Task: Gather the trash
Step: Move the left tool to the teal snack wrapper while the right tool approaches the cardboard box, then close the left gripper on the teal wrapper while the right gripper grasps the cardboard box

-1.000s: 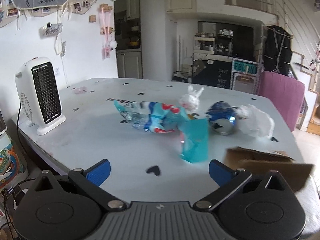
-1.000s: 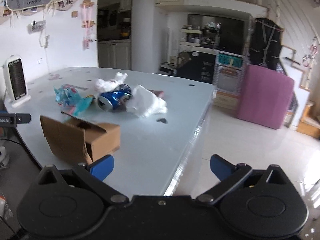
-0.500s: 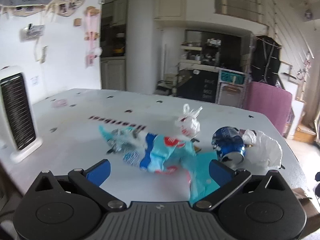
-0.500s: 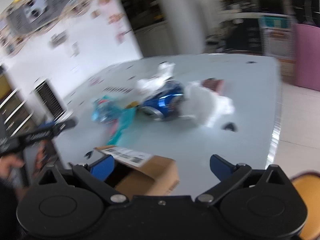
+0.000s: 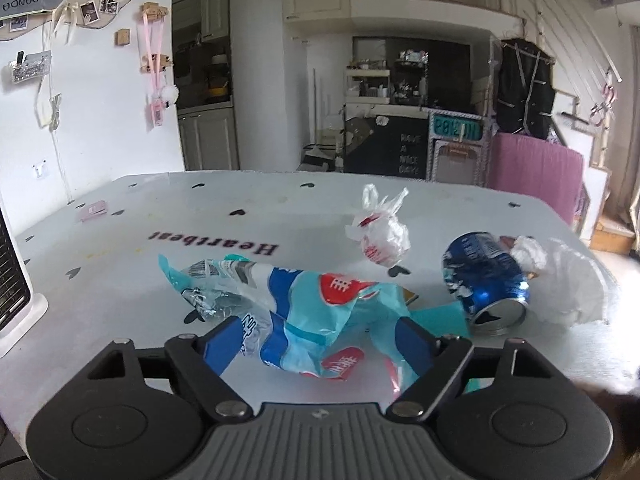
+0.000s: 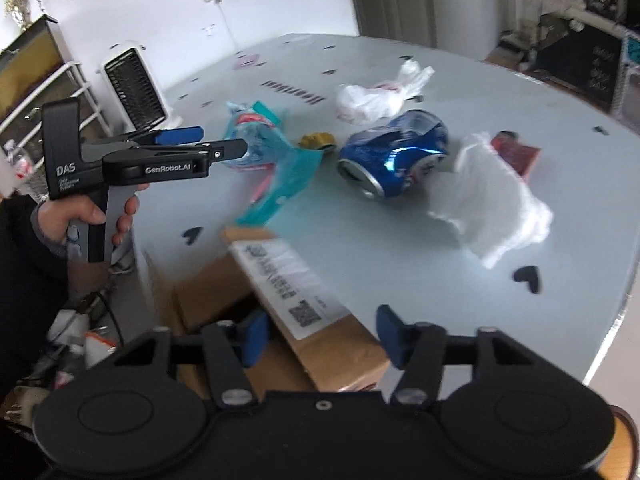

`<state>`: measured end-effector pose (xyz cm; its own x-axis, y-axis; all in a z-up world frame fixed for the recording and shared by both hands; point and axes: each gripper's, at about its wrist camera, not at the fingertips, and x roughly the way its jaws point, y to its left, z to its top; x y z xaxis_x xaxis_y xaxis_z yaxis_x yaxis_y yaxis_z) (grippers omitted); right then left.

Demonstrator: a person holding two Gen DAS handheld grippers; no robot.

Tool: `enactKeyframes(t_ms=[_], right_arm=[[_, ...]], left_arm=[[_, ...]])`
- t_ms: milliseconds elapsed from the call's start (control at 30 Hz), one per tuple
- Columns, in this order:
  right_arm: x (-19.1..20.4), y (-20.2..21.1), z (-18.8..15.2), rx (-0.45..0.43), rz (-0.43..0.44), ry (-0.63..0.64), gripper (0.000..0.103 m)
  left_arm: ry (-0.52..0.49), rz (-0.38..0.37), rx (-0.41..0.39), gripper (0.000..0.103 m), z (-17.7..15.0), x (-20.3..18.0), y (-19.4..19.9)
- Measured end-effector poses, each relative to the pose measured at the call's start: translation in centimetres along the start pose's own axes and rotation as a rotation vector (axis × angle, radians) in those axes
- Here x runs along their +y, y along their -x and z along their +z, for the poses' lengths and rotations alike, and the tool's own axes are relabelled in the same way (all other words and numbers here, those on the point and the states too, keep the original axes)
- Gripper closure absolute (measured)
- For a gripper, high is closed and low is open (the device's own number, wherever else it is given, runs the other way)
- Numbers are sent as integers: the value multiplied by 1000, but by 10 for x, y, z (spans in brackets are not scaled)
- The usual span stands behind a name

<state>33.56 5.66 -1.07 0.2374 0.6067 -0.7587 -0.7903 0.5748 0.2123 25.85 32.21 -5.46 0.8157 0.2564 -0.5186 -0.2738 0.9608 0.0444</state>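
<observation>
Table (image 5: 120, 288): pale grey top scattered with small dark hearts and the word "Heartbeat" printed across it (upside down from the left wrist view); all the litter sits toward its near side.
Cardboard box (image 6: 320, 344): brown, open, with a white shipping label on its raised flap; it stands at the table's near edge, directly under the right gripper.
Heater (image 6: 134, 88): white with a dark grille, upright at the table's far left corner, well apart from the trash.
Crisp wrapper (image 5: 304, 308): crumpled light blue foil with red and darker blue patches, lying flat left of the can; its near end reaches between the left gripper's fingers.
White plastic bag (image 6: 496, 208): loose and rumpled, just beside the can on its right.
Blue can (image 5: 486, 280): dented, on its side, open end facing the left wrist camera.
Knotted bag (image 5: 378, 232): small white bag with red print, tied at the top, behind the wrapper and the can.
Left gripper (image 5: 320, 340): jaws closing, blue pads either side of the wrapper's near end (whether they already press it I cannot tell); a hand (image 6: 86, 216) in a dark sleeve grips its handle.
Right gripper (image 6: 320, 336): jaws closing, about half wide, the labelled box flap between the pads but not pinched.
Red packet (image 6: 516, 152): small, flat, behind the white bag.
Yellow scrap (image 6: 318, 139): tiny, between wrapper and can.
</observation>
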Motion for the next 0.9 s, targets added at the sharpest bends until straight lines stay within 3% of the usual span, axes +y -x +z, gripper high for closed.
enactKeyframes(t_ms=[167, 267, 300, 400, 467, 500, 533, 733, 900], right_arm=[[-11, 23, -20, -28, -151, -124, 56], [-15, 40, -37, -38, -223, -192, 56], [-16, 45, -44, -38, -245, -219, 55], [-16, 62, -61, -50, -286, -304, 54], [-15, 72, -72, -98, -267, -352, 49], [-14, 77, -79, -132, -251, -367, 36], [-12, 81, -86, -164, -245, -372, 24], [-1, 99, -124, -313, -168, -298, 2], [8, 92, -139, -315, -177, -128, 0]], left_arm=[[12, 45, 0, 42, -2, -2, -10], [23, 52, 19, 61, -2, -2, -16], [27, 57, 22, 74, -2, -2, -17], [39, 78, 12, 90, -3, -2, -16], [43, 88, 1, 96, -4, -2, -12], [48, 87, -1, 100, -4, -1, -10], [52, 87, -4, 102, -5, -1, -7], [42, 68, -20, 103, -9, 1, 19], [48, 62, -30, 103, -17, 3, 45]])
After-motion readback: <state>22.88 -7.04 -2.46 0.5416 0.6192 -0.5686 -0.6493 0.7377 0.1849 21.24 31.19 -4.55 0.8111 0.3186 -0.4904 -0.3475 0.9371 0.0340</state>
